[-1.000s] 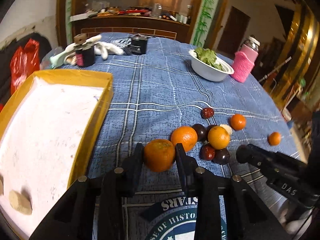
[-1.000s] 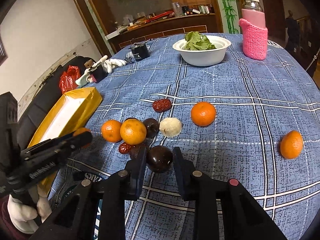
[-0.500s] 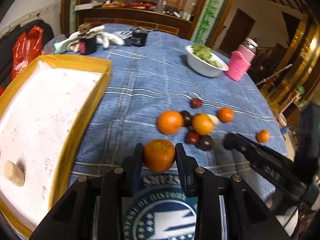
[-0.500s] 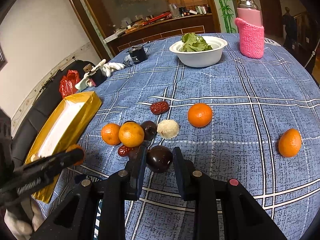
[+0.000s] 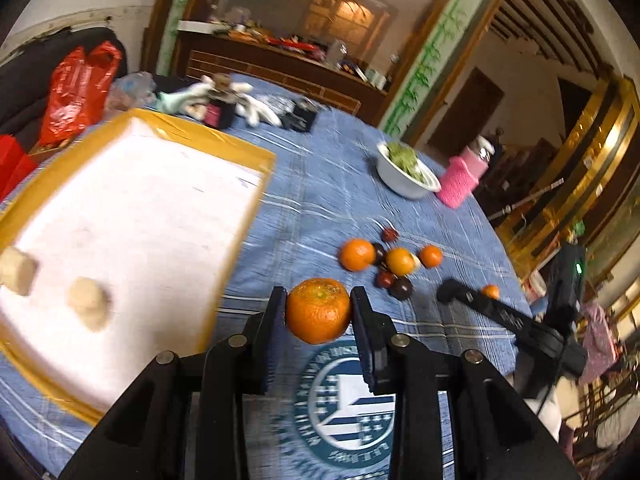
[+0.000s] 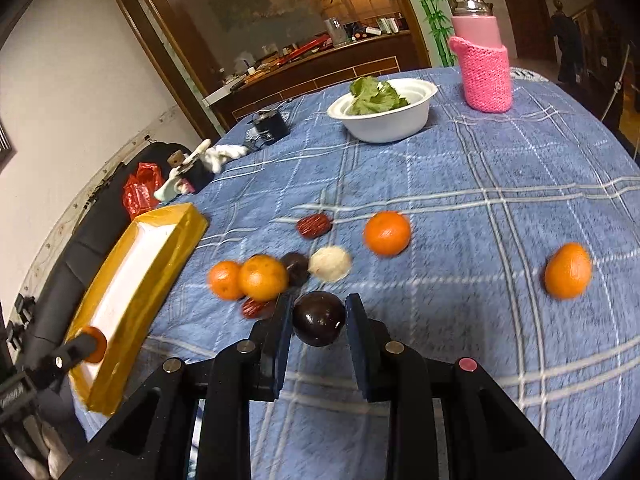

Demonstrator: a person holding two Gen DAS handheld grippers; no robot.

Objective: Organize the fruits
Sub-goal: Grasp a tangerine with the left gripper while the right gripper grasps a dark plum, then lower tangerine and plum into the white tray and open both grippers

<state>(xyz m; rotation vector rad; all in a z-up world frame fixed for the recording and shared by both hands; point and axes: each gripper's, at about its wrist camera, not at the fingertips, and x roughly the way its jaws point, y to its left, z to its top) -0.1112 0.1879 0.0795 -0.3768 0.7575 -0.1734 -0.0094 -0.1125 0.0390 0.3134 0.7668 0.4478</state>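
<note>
My left gripper [image 5: 319,310] is shut on an orange [image 5: 319,311] and holds it in the air beside the yellow-rimmed white tray [image 5: 248,224]. Two pale fruits [image 5: 89,304] lie in the tray. My right gripper [image 6: 318,318] is shut on a dark plum [image 6: 319,318], just above the blue cloth. More fruit lies ahead of it: two oranges [image 6: 262,278], red dates [image 6: 314,225], a dark plum [image 6: 296,267], a pale fruit [image 6: 330,264], and two oranges [image 6: 387,233] apart to the right. The left gripper [image 6: 86,344] shows by the tray [image 6: 132,300] in the right wrist view.
A white bowl of greens [image 6: 384,110] and a pink-sleeved bottle [image 6: 482,60] stand at the far side. White gloves and a black box [image 6: 270,126] lie at the back left. A red bag [image 6: 140,192] sits off the table's left edge.
My left gripper has lifted the orange and swung left toward the tray. My right gripper has raised the dark plum slightly off the cloth.
</note>
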